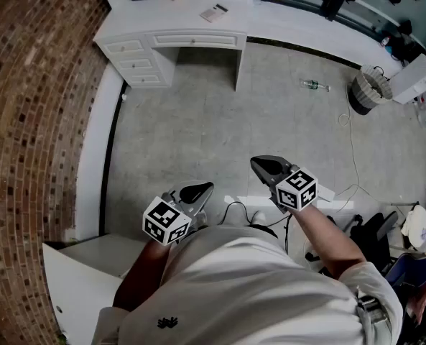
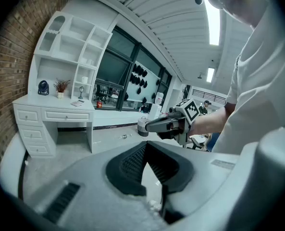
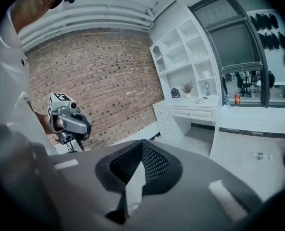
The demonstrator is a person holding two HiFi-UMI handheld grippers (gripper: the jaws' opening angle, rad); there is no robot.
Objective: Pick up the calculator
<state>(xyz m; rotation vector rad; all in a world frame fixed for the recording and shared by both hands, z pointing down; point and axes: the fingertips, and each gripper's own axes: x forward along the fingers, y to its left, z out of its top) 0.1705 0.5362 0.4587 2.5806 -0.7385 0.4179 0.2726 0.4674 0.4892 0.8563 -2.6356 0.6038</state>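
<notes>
While both grippers hang low before the person's white shirt, neither holds anything. Left gripper (image 1: 200, 188): jaws pressed together at the tips, empty. Right gripper (image 1: 261, 165): likewise closed on nothing. Both tilt down over grey floor. Farther out, a small bottle (image 1: 315, 85) lies on the floor near a waste basket (image 1: 369, 90). Farthest, the calculator (image 1: 214, 12) lies flat on the white desk (image 1: 169, 27) beside the brick wall (image 1: 33, 106), well apart from both grippers.
</notes>
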